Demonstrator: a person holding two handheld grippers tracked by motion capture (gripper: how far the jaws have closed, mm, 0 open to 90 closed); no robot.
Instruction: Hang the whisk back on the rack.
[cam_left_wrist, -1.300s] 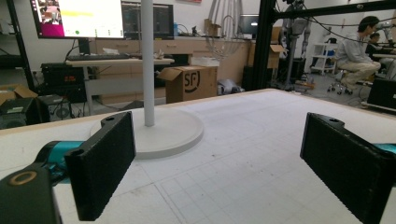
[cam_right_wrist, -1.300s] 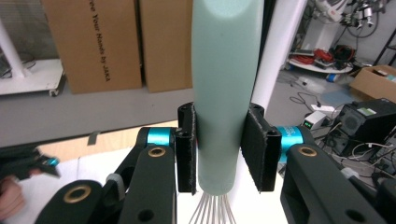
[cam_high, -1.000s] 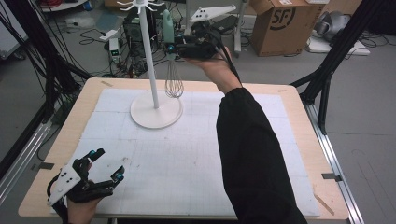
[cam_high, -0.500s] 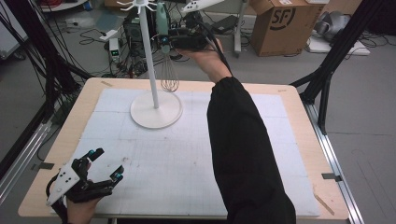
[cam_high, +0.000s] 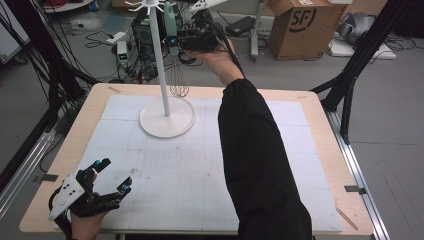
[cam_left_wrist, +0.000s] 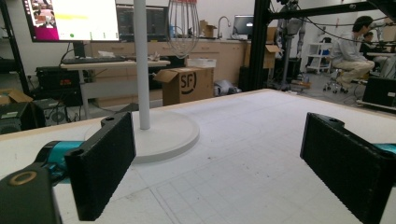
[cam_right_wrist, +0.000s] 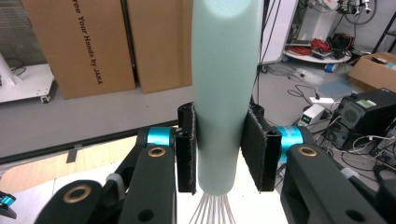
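Right gripper (cam_right_wrist: 219, 149) pinches the pale green handled wire whisk (cam_right_wrist: 226, 93), raised beside the white pole stand (cam_high: 166, 117) at twelve o'clock. Left gripper (cam_high: 107, 177), jaws spread, rests at seven o'clock.

Premises: a robotics or engineering lab. Evidence: gridded bench (cam_high: 280, 150) framed by black rigging, cable bundles (cam_high: 60, 75) and electronics on the floor, shipping cartons (cam_high: 300, 25), wall monitor (cam_left_wrist: 70, 18), seated worker (cam_left_wrist: 352, 51) at workstations.
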